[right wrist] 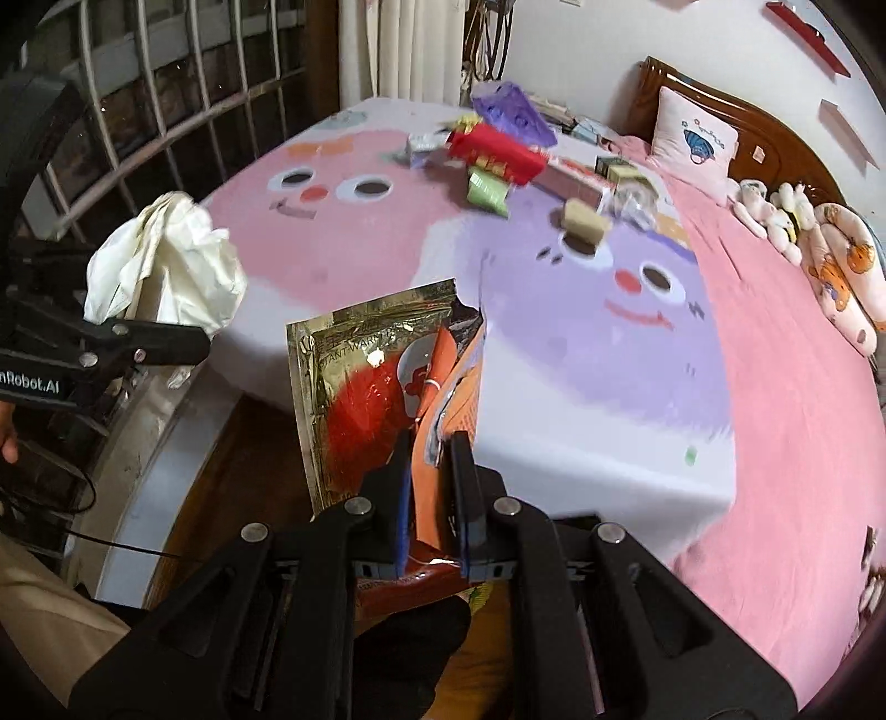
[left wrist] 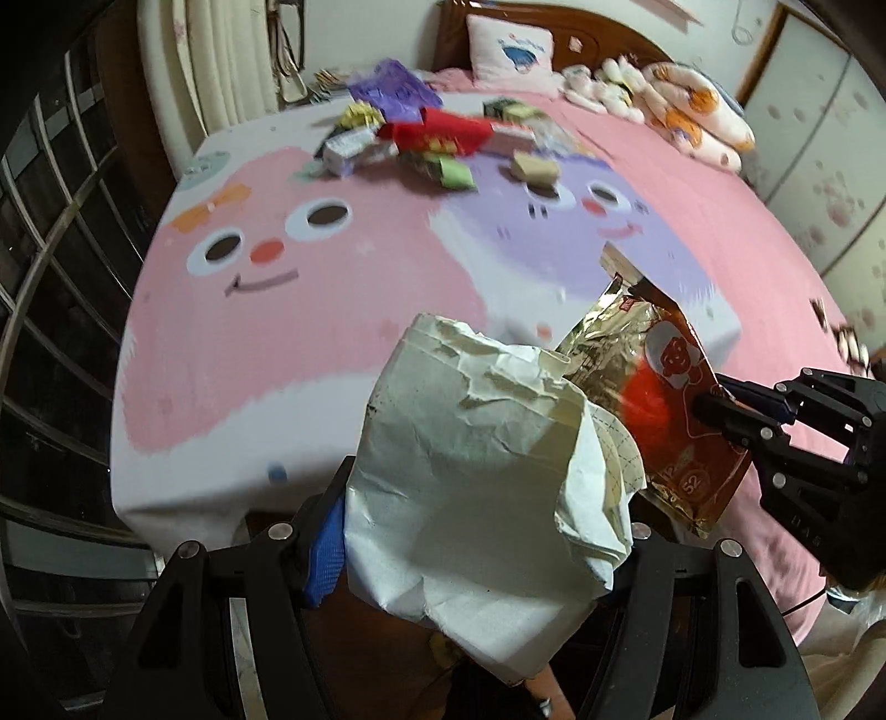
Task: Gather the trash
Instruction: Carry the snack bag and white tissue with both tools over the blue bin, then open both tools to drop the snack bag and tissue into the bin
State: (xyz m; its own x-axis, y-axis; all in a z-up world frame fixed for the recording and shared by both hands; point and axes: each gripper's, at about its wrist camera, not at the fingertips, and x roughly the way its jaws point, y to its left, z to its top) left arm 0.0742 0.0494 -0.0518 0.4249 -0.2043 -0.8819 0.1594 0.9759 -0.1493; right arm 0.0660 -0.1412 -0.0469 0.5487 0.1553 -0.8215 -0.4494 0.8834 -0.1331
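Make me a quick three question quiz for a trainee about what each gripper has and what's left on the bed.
1. True or false: the left gripper is empty.
2. What is the right gripper shut on?
A. a green packet
B. a gold and red foil pouch
C. a pillow
3. Where does the remaining trash pile lie: at the near edge of the bed sheet, or farther up the bed towards the pillow?

Key
1. False: it holds a crumpled white paper bag.
2. B, the foil pouch.
3. Farther up the bed, towards the pillow.
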